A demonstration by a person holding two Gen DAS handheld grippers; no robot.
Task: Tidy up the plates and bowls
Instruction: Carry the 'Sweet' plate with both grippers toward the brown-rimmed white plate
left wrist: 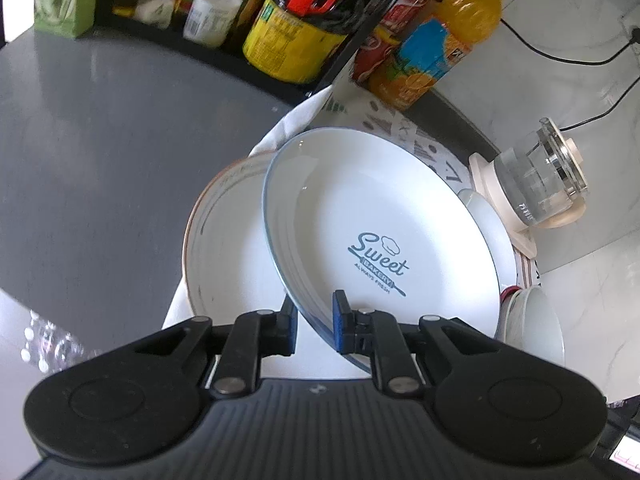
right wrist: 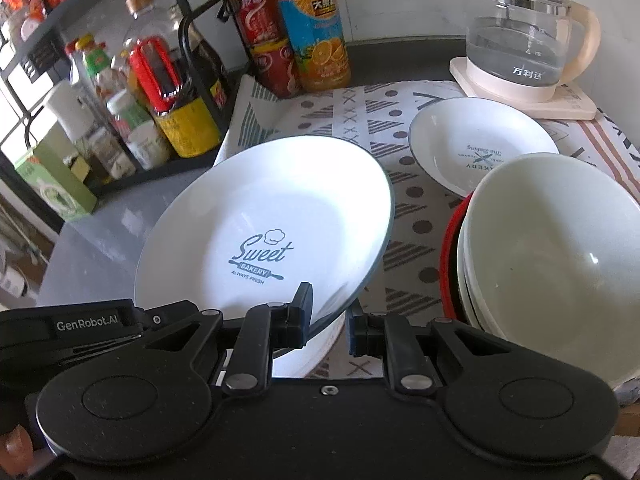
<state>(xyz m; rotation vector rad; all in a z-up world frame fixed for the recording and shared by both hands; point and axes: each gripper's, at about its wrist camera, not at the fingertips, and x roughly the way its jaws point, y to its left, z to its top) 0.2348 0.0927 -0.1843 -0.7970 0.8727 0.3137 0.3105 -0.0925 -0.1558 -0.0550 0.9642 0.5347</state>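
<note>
Left gripper point(left wrist: 314, 322) and right gripper point(right wrist: 329, 312), both with jaws clamped on near rim of 1 tilted "Sweet Bakery" plate point(right wrist: 272, 224), lifted over patterned cloth point(right wrist: 404, 248). Under it, perhaps another plate point(left wrist: 224, 240), orange-rimmed. Stacked bowls point(right wrist: 552, 264) at right; smaller plate point(right wrist: 480, 148) far, near glass kettle point(right wrist: 520, 40).

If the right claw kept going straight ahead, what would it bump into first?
The right claw already has the tilted Sweet Bakery plate between its fingers, so it would push on that first. What lies beyond is hard to judge.
</note>
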